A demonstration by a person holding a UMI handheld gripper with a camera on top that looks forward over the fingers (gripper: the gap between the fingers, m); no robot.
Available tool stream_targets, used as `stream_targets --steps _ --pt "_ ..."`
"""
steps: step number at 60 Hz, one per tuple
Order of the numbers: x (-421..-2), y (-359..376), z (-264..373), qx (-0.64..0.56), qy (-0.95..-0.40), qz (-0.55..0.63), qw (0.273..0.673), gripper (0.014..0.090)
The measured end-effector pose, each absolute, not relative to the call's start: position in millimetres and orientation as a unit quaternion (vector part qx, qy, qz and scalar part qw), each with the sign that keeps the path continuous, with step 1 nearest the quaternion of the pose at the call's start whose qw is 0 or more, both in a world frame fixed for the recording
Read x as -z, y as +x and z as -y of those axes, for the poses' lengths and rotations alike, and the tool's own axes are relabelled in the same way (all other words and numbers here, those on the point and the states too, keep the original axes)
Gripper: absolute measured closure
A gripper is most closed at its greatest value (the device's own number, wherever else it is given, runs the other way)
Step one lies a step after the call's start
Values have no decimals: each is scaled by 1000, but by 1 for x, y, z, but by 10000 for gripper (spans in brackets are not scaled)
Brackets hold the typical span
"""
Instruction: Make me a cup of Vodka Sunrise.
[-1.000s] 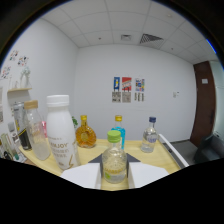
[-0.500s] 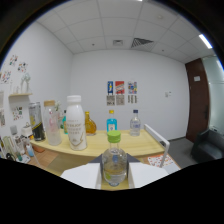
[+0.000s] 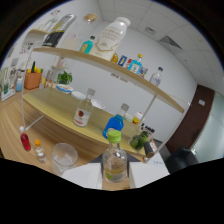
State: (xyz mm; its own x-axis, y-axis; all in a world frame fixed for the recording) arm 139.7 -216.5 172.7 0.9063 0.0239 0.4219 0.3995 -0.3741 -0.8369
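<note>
The green-capped bottle (image 3: 115, 162) sits between the claw (image 3: 116, 176) fingers, upright rel. to them; both white pads (image 3: 82, 176) flank its lower body. Whether they press on it or leave a gap cannot be told from this view, so claw state: undetermined. The whole scene is tilted, which suggests the claw is angled w/ the bottle carried in it. Liquid inside is clear to pale, approx. one-third full by the look of it.

Just ahead and to one side: 1 empty clear glass (image 3: 63, 155) on the counter (image 3: 15, 125), prob. the receiving vessel, placed near for pouring.

Beside the glass: 1 small red bottle (image 3: 25, 141) and 1 small yellow-capped bottle (image 3: 38, 150), grouped as mixers within reach.

Beyond, along the counter's far edge: 1 clear bottle w/ red label (image 3: 83, 113) (poss. the vodka), 1 blue bottle (image 3: 115, 123).

On the shelf (image 3: 105, 67) above: 1 large white bottle (image 3: 111, 34), plus several smaller ones; exact qty not clear.
</note>
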Motion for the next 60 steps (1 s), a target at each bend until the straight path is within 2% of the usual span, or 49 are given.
stream_targets --steps 9,20,31,36,41,46,50,55,60 --pt "-182 135 207 300 -753 288 510 692" --pt "-185 115 198 428 -624 476 448 691" --pt "-187 106 188 519 -500 585 373 694" --pt "-185 105 185 533 -474 607 350 689" --pt "-185 104 186 535 -461 619 344 691" --pt "-191 102 187 526 -471 611 358 692" --pt "-196 100 189 503 -507 582 389 690" --pt "-209 96 195 446 -573 516 454 691" --pt "-228 89 202 355 -639 423 536 690"
